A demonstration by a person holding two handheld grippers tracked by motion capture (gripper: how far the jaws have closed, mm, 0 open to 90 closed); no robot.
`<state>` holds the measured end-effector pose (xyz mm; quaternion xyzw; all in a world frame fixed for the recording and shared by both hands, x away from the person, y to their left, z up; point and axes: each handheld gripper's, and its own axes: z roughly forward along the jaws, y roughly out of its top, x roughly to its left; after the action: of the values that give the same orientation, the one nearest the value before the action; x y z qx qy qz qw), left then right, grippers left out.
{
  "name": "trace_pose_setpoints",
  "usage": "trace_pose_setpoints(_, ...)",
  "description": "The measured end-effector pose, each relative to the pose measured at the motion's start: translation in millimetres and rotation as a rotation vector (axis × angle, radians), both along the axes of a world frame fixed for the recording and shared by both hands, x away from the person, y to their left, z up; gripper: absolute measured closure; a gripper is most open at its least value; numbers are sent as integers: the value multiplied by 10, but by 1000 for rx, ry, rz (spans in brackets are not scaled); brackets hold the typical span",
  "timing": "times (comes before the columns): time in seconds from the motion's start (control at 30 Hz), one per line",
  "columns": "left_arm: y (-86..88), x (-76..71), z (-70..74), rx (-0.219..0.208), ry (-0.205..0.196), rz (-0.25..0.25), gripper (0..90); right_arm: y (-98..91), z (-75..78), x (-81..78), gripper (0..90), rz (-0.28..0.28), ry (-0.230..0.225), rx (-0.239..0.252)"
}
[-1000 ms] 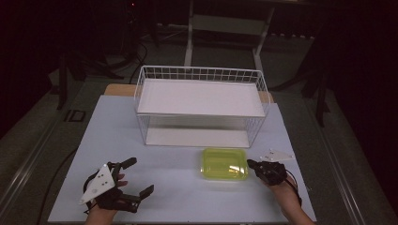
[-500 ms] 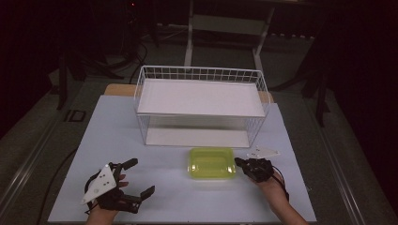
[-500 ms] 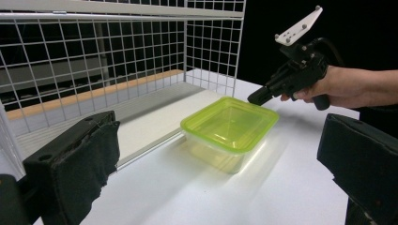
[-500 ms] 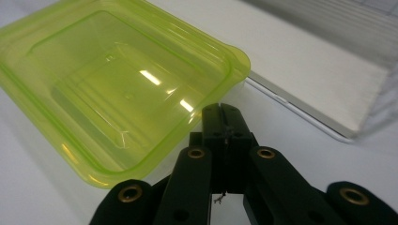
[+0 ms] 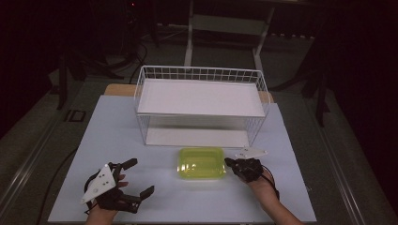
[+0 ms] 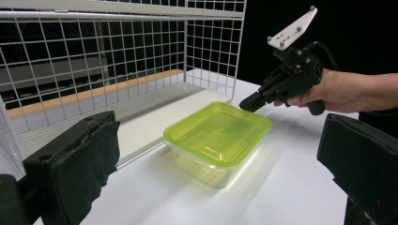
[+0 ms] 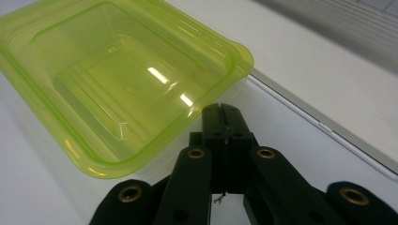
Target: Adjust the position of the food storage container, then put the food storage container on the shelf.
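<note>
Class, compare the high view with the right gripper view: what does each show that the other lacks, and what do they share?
High view alone: the wire rack, the left gripper with jaws apart, and both forearms. Right gripper view alone: the right gripper up close, jaws pressed together against the rim of the box. Both: the yellow-green lidded box on the white table.

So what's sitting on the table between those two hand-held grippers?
In the high view, the yellow-green lidded container lies between the left hand-held gripper and the right hand-held gripper, close against the right one's closed tip; bare table covers the rest.
</note>
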<state>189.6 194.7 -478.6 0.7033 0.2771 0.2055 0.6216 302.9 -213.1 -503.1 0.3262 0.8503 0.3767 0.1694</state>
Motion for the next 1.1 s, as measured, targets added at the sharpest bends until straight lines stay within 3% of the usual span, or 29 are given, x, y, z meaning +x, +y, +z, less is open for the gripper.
trace_pose_setpoints(0.07,-1,-3,-3,-3,4,0,0,1,11,-14,899,-1,-6,-6)
trace_pose_setpoints(0.17,2,2,-10,-21,12,-5,0,6,52,-89,838,8,-51,-41)
trace_pose_setpoints(0.3,3,17,-22,-19,45,2,0,-40,144,-161,775,-10,-75,-20)
trace_pose_setpoints(0.37,5,32,-34,-1,66,2,0,-67,196,-198,673,-22,-77,20)
trace_pose_setpoints(0.4,1,42,-35,25,81,11,0,-81,223,-212,605,-41,-61,50)
trace_pose_setpoints(0.43,-5,56,-40,25,92,7,1,-94,245,-226,538,-60,-51,82)
trace_pose_setpoints(0.53,-49,99,-28,51,78,3,1,-111,315,-268,318,-64,-47,150)
trace_pose_setpoints(0.63,-121,159,43,63,139,9,1,-84,370,-298,141,-43,-54,148)
trace_pose_setpoints(0.73,-171,215,108,37,188,-20,1,-79,451,-330,137,-54,-72,184)
trace_pose_setpoints(0.8,-222,250,165,37,191,-25,0,-77,507,-339,144,-39,-82,209)
trace_pose_setpoints(0.83,-245,268,193,31,189,-35,0,-73,556,-323,146,-16,-66,232)
trace_pose_setpoints(0.9,-304,308,249,54,192,-39,0,-66,574,-322,158,-7,-72,240)
trace_pose_setpoints(1.0,-380,397,305,89,204,-38,0,-25,604,-333,172,25,-112,204)
trace_pose_setpoints(1.1,-446,516,317,94,253,-44,0,16,608,-317,193,12,-83,169)
